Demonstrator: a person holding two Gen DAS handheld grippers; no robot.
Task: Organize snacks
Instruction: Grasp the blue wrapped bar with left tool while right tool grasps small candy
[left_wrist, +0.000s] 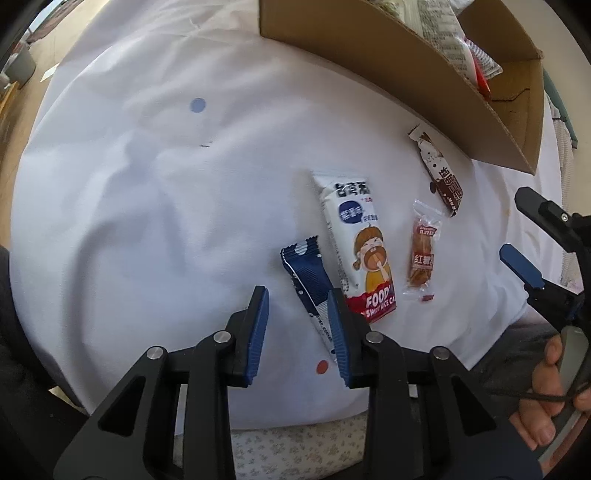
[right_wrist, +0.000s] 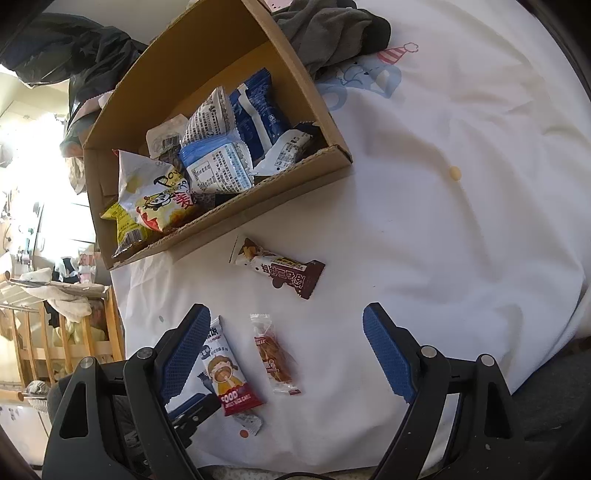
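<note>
On the white cloth (left_wrist: 147, 221) lie several snacks. A navy blue packet (left_wrist: 304, 273) lies between the fingers of my left gripper (left_wrist: 297, 295). Its lower end runs by the right pad, the left pad stands apart from it, and the jaws are open. Beside it lie a white rice cake packet (left_wrist: 356, 243), a clear-wrapped red-brown snack (left_wrist: 421, 251) and a brown chocolate bar (left_wrist: 441, 177). My right gripper (right_wrist: 285, 310) hangs wide open and holds nothing, above the red-brown snack (right_wrist: 275, 354) and the rice cake packet (right_wrist: 229, 369). The chocolate bar (right_wrist: 280, 271) lies just beyond it.
A cardboard box (right_wrist: 258, 195) holding several snack bags stands at the back, close to the chocolate bar. Grey clothing (right_wrist: 332, 29) is heaped behind it. Small round stickers mark the cloth: red (left_wrist: 322, 366) and blue (left_wrist: 197, 105). A hand (left_wrist: 554, 406) grips the right tool.
</note>
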